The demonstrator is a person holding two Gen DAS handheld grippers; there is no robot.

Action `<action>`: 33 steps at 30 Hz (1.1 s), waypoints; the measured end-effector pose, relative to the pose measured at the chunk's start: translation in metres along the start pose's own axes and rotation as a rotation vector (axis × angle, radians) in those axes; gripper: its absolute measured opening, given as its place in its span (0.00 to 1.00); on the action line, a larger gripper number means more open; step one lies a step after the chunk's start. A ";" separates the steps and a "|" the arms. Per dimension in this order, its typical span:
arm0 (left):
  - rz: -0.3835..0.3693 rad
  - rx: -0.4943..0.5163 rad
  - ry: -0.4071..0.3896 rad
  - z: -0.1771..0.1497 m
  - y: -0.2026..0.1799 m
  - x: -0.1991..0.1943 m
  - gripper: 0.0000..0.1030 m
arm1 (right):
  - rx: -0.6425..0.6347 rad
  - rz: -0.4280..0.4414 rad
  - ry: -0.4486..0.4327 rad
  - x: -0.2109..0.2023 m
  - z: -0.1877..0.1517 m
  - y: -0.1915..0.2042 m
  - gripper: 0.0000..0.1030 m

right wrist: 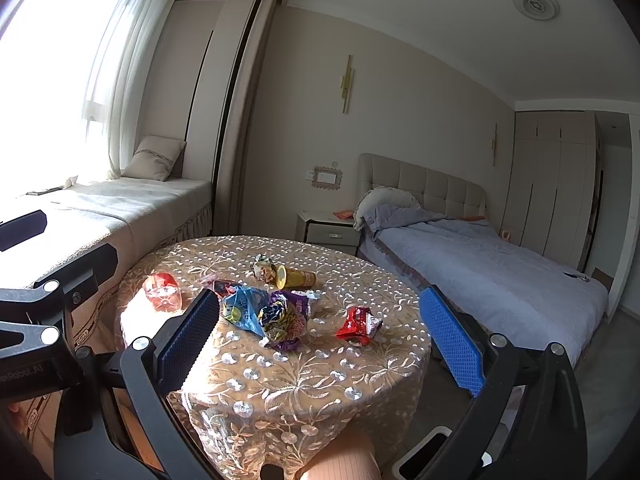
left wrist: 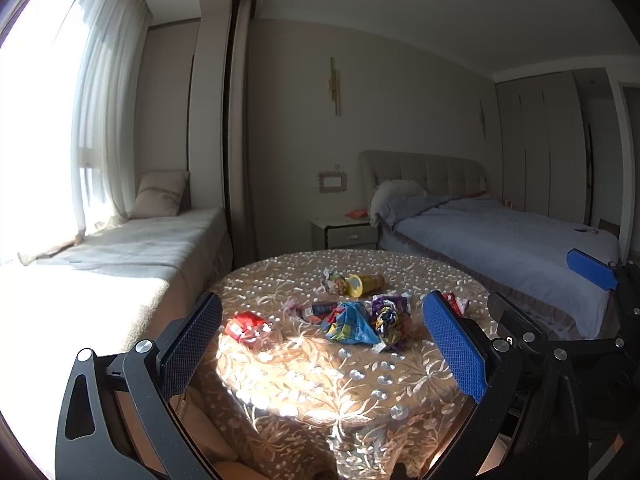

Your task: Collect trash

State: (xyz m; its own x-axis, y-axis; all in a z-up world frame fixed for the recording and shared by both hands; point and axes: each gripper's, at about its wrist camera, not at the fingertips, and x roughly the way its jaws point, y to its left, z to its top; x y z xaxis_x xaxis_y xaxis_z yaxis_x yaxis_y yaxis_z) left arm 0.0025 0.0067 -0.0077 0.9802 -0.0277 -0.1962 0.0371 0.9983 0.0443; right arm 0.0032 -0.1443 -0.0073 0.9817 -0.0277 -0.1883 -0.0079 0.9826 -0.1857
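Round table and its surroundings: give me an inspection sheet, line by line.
Surface: round table under an embroidered cloth, partly sunlit.
Job's things: red wrapper, blue wrapper, purple wrapper, yellow tube lying on its side, red cup, crumpled wrapper.
Clutter: nothing seen beyond the trash.
Grippers: left gripper and right gripper held short of the table, jaws open, both empty.
Cables: nothing seen.
Surroundings: bed, nightstand, window seat, white bin on the floor.

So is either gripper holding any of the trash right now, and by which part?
Nothing is held. The left gripper and right gripper are both open and empty, short of the wrappers on the table.
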 end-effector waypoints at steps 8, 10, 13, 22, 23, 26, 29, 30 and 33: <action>0.005 -0.008 -0.002 0.000 0.000 -0.001 0.95 | 0.018 -0.006 0.001 0.003 0.000 -0.006 0.97; 0.006 -0.009 -0.003 0.000 0.001 -0.002 0.95 | 0.018 -0.008 0.000 0.003 0.000 -0.005 0.97; 0.007 -0.010 -0.004 0.000 0.001 -0.002 0.95 | 0.021 -0.005 -0.001 0.003 -0.002 -0.006 0.97; 0.030 -0.016 0.008 -0.002 0.005 0.005 0.95 | 0.026 0.005 0.007 0.009 -0.005 -0.005 0.97; 0.032 -0.018 0.010 -0.003 0.005 0.006 0.95 | 0.027 0.008 0.011 0.011 -0.006 -0.005 0.97; 0.039 -0.028 0.024 -0.006 0.009 0.012 0.95 | 0.028 0.018 0.030 0.018 -0.009 -0.003 0.97; 0.051 -0.026 0.043 -0.010 0.011 0.019 0.95 | 0.026 0.029 0.053 0.028 -0.012 0.000 0.97; 0.056 -0.025 0.049 -0.012 0.011 0.022 0.95 | 0.024 0.032 0.061 0.031 -0.014 0.001 0.97; 0.064 -0.022 0.063 -0.018 0.014 0.030 0.95 | 0.018 0.043 0.083 0.044 -0.019 0.004 0.97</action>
State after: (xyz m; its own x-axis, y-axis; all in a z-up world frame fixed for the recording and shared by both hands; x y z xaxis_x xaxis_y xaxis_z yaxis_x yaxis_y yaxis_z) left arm 0.0293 0.0204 -0.0302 0.9661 0.0390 -0.2552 -0.0305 0.9989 0.0369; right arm 0.0423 -0.1451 -0.0344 0.9613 0.0001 -0.2755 -0.0455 0.9864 -0.1583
